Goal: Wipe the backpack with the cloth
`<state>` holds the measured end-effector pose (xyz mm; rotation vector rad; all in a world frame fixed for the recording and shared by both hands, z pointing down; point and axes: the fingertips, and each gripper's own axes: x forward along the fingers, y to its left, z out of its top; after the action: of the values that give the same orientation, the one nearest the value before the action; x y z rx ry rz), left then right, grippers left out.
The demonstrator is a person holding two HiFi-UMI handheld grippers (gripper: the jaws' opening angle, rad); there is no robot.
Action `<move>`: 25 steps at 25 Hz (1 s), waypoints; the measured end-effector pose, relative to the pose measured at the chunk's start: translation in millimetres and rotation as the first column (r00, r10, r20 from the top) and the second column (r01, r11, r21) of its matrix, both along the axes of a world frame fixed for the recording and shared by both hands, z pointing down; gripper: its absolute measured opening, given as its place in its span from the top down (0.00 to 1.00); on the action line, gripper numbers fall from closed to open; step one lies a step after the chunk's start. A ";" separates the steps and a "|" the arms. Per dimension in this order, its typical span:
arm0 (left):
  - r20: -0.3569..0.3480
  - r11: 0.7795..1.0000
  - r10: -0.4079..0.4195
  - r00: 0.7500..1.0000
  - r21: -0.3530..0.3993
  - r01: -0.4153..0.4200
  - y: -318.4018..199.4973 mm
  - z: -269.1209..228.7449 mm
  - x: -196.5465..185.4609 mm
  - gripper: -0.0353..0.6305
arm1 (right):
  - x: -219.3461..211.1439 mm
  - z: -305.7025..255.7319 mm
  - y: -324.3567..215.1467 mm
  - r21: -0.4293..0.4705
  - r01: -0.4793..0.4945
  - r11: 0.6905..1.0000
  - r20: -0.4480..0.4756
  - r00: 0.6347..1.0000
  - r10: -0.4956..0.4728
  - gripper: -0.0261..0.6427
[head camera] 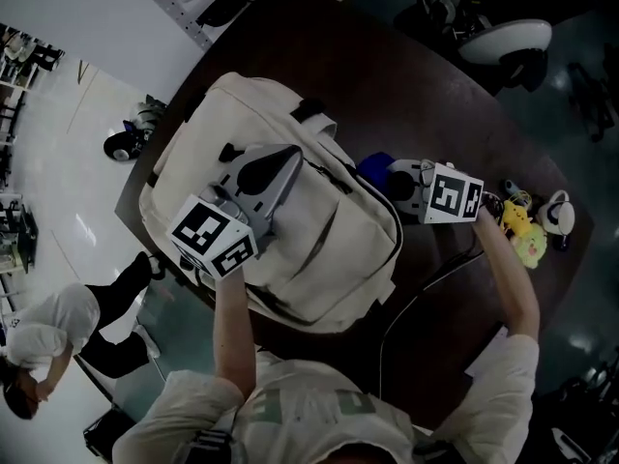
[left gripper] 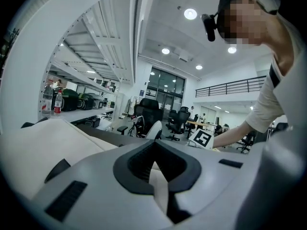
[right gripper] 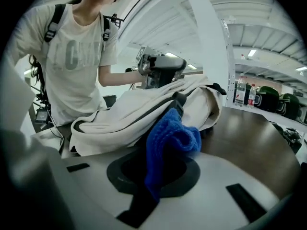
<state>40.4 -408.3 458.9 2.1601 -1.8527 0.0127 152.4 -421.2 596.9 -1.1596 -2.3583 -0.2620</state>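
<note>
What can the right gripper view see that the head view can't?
Only the right gripper view shows the water bottles standing on a far counter. Only the head view shows the yellow toy on the table and a person bent over on the floor. Both show the cream backpack, the blue cloth and the dark table.
</note>
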 end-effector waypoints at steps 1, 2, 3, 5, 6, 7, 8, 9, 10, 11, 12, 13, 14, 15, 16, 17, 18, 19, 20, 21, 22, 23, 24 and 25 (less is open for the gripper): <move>-0.004 1.000 -0.001 1.000 0.001 0.001 -0.1 0.4 -0.2 0.94 | 2.6 0.9 0.5 0.007 -0.005 1.000 0.001 1.000 0.005 0.90; -0.008 1.000 -0.002 1.000 0.001 0.002 -0.1 0.4 -0.6 0.94 | 6.0 2.0 1.8 0.017 0.000 1.000 -0.004 1.000 0.001 0.90; -0.008 1.000 -0.003 1.000 0.001 0.003 -0.2 0.3 -0.7 0.94 | 11.4 3.2 4.4 0.026 0.011 1.000 -0.015 1.000 -0.010 0.90; 0.002 1.000 -0.004 1.000 0.000 0.004 -0.3 0.0 -0.3 0.94 | 26.8 5.0 12.3 0.028 0.031 0.999 -0.048 0.998 -0.030 0.90; 0.009 1.000 -0.006 1.000 -0.002 0.006 -0.5 0.1 0.1 0.94 | 34.8 5.1 15.9 0.024 0.030 0.999 -0.060 0.998 -0.028 0.90; 0.017 1.000 -0.007 1.000 -0.004 0.008 -0.7 0.3 0.5 0.94 | 42.0 4.8 18.3 0.021 0.021 1.000 -0.068 0.997 -0.019 0.90; 0.023 1.000 -0.008 1.000 -0.006 0.008 -0.8 0.6 0.7 0.94 | 48.0 4.6 19.7 0.021 0.008 1.000 -0.073 0.997 -0.006 0.90; 0.026 1.000 -0.008 1.000 -0.007 0.009 -0.7 1.0 0.6 0.94 | 53.1 4.5 20.5 0.023 -0.005 1.000 -0.078 0.997 0.007 0.90; 0.026 1.000 -0.009 1.000 -0.008 0.009 -0.6 1.4 0.3 0.94 | 57.5 4.4 21.4 0.026 -0.016 1.000 -0.084 0.996 0.018 0.90; 0.022 1.000 -0.009 1.000 -0.008 0.009 -0.4 1.8 -0.1 0.94 | 61.6 4.2 22.3 0.030 -0.025 0.999 -0.091 0.995 0.028 0.90; 0.017 1.000 -0.008 1.000 -0.008 0.009 -0.3 2.0 -0.3 0.94 | 65.9 3.9 23.0 0.035 -0.032 0.999 -0.098 0.995 0.035 0.90; 0.012 1.000 -0.008 1.000 -0.006 0.008 -0.6 2.1 -0.3 0.94 | 70.3 3.6 23.3 0.040 -0.036 0.999 -0.107 0.993 0.041 0.90; 0.008 1.000 -0.007 1.000 -0.005 0.007 -1.0 2.0 0.0 0.94 | 74.7 3.4 23.2 0.044 -0.041 0.998 -0.116 0.992 0.046 0.90; 0.005 1.000 -0.005 1.000 -0.003 0.005 -1.3 1.9 0.4 0.94 | 78.3 3.4 23.0 0.047 -0.047 0.998 -0.125 0.991 0.052 0.90; 0.002 1.000 -0.004 1.000 -0.002 0.004 -1.2 1.8 0.7 0.94 | 80.5 3.7 23.2 0.049 -0.052 0.997 -0.132 0.990 0.058 0.90; 0.002 1.000 -0.003 1.000 -0.002 0.003 -0.7 1.6 0.6 0.94 | 81.2 4.4 23.8 0.051 -0.057 0.997 -0.136 0.989 0.063 0.90; 0.003 1.000 -0.002 1.000 -0.002 0.002 -0.1 1.3 0.2 0.94 | 80.6 5.5 24.5 0.054 -0.060 0.997 -0.139 0.988 0.067 0.90; 0.005 1.000 0.000 1.000 -0.002 0.000 0.0 1.1 -0.4 0.94 | 79.4 6.5 25.1 0.057 -0.065 0.996 -0.142 0.987 0.073 0.90; 0.006 1.000 0.001 1.000 -0.001 -0.001 -0.3 1.3 -0.7 0.94 | 78.8 7.2 25.1 0.060 -0.074 0.995 -0.145 0.986 0.082 0.90; 0.004 1.000 0.001 1.000 -0.001 -0.001 -0.6 2.1 -0.5 0.94 | 79.1 7.9 24.6 0.062 -0.086 0.994 -0.149 0.984 0.094 0.90; 0.001 1.000 -0.001 1.000 -0.002 0.001 -0.8 3.5 0.1 0.94 | 79.9 8.6 23.6 0.066 -0.100 0.993 -0.154 0.982 0.109 0.90; -0.003 1.000 -0.003 1.000 -0.003 0.003 -0.8 5.1 0.4 0.94 | 80.4 9.6 22.1 0.074 -0.116 0.991 -0.158 0.979 0.126 0.90; -0.005 1.000 -0.005 1.000 -0.005 0.005 -0.6 6.5 0.2 0.94 | 80.1 11.0 19.6 0.083 -0.137 0.987 -0.160 0.976 0.149 0.90; -0.004 1.000 -0.008 1.000 -0.006 0.008 -0.6 7.7 -0.4 0.94 | 79.3 12.5 15.4 0.091 -0.167 0.982 -0.162 0.970 0.180 0.90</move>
<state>40.0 -408.8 466.6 2.1474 -1.8562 0.0120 231.7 -405.7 609.5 -0.8961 -2.2610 -0.1840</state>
